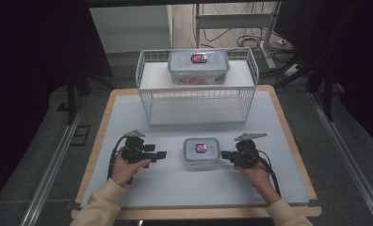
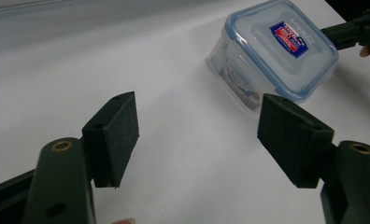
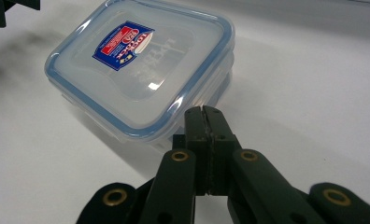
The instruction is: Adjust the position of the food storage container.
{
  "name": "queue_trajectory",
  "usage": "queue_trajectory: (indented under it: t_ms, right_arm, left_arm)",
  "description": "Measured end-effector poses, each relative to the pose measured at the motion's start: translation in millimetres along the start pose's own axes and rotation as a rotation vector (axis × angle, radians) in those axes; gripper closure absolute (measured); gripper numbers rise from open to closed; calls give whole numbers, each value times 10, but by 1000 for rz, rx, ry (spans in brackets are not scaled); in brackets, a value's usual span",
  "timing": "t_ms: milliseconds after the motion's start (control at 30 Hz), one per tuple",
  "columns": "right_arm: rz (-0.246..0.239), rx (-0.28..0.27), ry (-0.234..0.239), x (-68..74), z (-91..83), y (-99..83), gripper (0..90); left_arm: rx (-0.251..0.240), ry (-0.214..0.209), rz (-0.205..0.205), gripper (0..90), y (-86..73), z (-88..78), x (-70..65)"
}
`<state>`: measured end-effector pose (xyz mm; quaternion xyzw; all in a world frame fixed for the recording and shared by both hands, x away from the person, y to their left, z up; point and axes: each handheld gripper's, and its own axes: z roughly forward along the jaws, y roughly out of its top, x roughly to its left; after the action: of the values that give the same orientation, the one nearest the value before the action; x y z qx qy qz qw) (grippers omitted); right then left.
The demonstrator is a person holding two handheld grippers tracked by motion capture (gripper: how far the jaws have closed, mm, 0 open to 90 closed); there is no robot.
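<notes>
A small clear food box with a blue-rimmed lid and a red-and-blue label (image 1: 201, 150) (image 2: 276, 51) (image 3: 141, 70) sits on the white table top between my two grippers. My left gripper (image 1: 163, 154) (image 2: 199, 137) is held to the box's left, jaws wide apart with nothing between them. My right gripper (image 1: 224, 154) (image 3: 204, 112) is at the box's right side, its jaws pressed together on nothing, tips right at the box's lid edge. Whether the tips touch the box I cannot tell. A larger box of the same kind (image 1: 198, 66) stands on top of a white wire shelf (image 1: 147, 94).
The wire shelf stands at the table's back middle, its lower level open to the front. The table top (image 1: 128, 113) has a wooden rim. Dark curtains and metal frame legs surround the table, and cables lie on the floor behind it.
</notes>
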<state>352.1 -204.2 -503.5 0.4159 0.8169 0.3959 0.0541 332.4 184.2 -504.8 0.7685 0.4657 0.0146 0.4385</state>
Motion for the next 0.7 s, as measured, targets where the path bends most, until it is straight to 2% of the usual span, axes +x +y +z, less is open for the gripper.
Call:
queue_trajectory:
  t_ms: [167,367,700]
  right_arm:
    - [-4,-13,3,-21,-37,7,893]
    - [22,-46,3,-112,-157,17,886]
    - [47,-72,40,-202,-268,26,857]
  left_arm:
    - [-5,-1,0,290,2,-8,-7]
    - [-12,10,-8,279,7,-8,-33]
    - [-15,6,-9,264,10,-9,-92]
